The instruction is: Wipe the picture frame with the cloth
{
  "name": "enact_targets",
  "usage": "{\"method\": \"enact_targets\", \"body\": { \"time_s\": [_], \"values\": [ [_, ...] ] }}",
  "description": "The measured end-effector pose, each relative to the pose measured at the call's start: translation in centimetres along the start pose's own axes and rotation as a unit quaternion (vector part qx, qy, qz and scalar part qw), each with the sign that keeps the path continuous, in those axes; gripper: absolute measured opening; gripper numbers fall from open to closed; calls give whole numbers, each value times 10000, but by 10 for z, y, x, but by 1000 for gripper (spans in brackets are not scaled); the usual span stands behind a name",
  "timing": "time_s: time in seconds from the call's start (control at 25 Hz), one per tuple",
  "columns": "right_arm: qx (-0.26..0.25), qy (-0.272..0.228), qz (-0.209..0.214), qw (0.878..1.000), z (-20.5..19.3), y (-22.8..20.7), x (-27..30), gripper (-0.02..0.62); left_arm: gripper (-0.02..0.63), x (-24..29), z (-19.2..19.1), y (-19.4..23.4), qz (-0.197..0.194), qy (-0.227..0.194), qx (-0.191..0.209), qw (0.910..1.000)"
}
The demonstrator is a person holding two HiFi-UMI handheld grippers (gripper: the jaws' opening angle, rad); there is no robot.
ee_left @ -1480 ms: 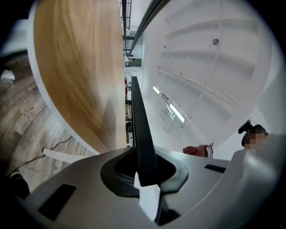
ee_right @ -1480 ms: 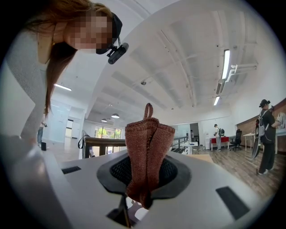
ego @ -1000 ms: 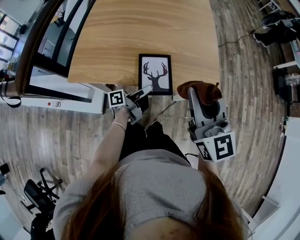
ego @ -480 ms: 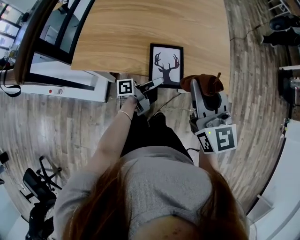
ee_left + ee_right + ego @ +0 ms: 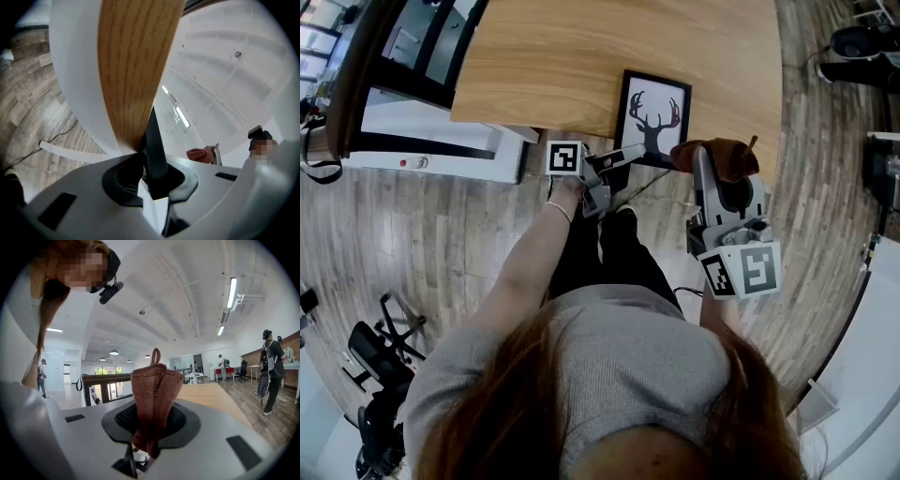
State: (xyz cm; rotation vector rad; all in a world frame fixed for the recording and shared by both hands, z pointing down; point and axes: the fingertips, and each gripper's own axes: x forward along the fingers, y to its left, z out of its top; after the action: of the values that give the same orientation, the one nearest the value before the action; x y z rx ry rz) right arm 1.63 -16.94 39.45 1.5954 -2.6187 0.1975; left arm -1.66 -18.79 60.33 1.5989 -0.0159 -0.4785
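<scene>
Your left claw (image 5: 628,153) is pinched narrow on the near-left edge of the picture frame (image 5: 656,117), which sits at the table's (image 5: 553,66) near edge, toward the right corner. That's prob. to pin it so a wipe won't shove it around. Your right claw (image 5: 705,161) is clamped on the brown cloth (image 5: 731,155), w/ a bunched wad poking past the tips, so fabric, not claw, meets the glass. Cloth hangs just beside the frame's near-right corner; can't tell if touching. Wiping prob. not begun yet.
</scene>
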Motion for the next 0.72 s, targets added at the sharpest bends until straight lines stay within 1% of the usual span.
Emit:
{"method": "enact_targets", "body": {
  "time_s": [0.08,0.12,0.28,0.32,0.48,0.6,0.72],
  "values": [
    [34,-11,-24,10000,0,1,2,97,54,0,-1,-2,20,106,58,9999],
    [52,-13,-36,10000,-1,1,3,97,69,0,-2,-3,0,172,103,9998],
    [93,24,-107,9999,-5,4,7,97,166,0,-5,-8,-116,364,163,9991],
    [104,31,-126,9999,-5,4,7,97,176,-3,-7,-8,-114,411,151,9990],
    [117,-8,-166,9998,-4,7,9,97,178,-18,-16,-4,0,588,129,9982],
    [136,-48,-178,9997,-1,8,10,97,178,-31,-15,-4,70,489,90,9987],
    [150,-68,-192,9997,1,9,12,97,178,-47,-17,-3,244,423,71,9988]
  ]
}}
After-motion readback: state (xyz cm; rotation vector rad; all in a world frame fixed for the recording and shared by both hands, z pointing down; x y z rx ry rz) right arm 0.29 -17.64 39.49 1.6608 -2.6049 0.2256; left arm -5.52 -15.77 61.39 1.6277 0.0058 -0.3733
